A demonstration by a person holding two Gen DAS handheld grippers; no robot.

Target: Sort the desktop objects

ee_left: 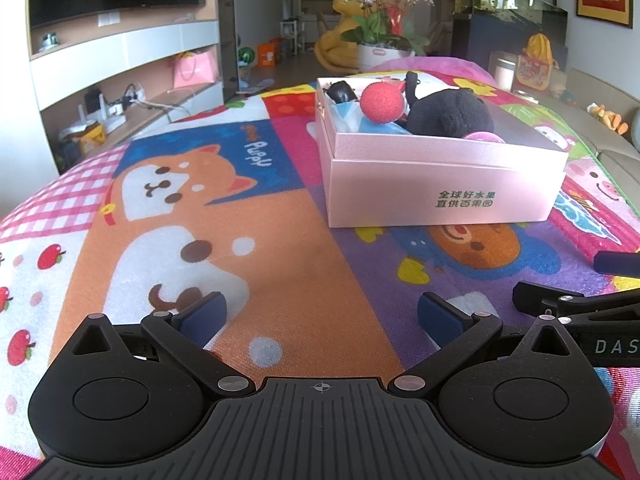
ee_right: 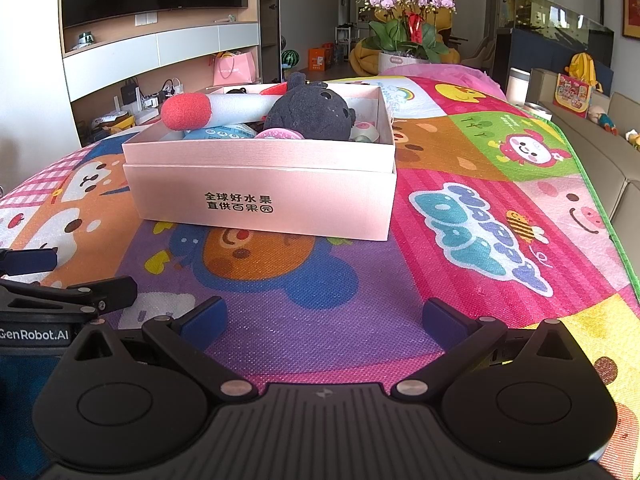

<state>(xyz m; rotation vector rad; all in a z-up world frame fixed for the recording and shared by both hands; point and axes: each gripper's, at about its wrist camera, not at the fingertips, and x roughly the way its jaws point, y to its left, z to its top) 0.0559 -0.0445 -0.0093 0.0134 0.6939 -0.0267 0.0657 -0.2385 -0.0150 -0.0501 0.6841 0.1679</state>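
Both grippers, left [ee_left: 322, 314] and right [ee_right: 322, 316], hover with jaws wide and empty above a cartoon mat [ee_right: 320, 320]. Ahead of the jaws, well apart, sits a pink box [ee_right: 260, 192] holding a black plush toy [ee_right: 308, 114] and a red-tipped foam stick [ee_right: 188, 111].

A bright cartoon play mat [ee_right: 460, 208] — puppy, bear and pig panels — covers the table; a pink gift box [ee_right: 260, 196] sits directly on it, over the bear panel.
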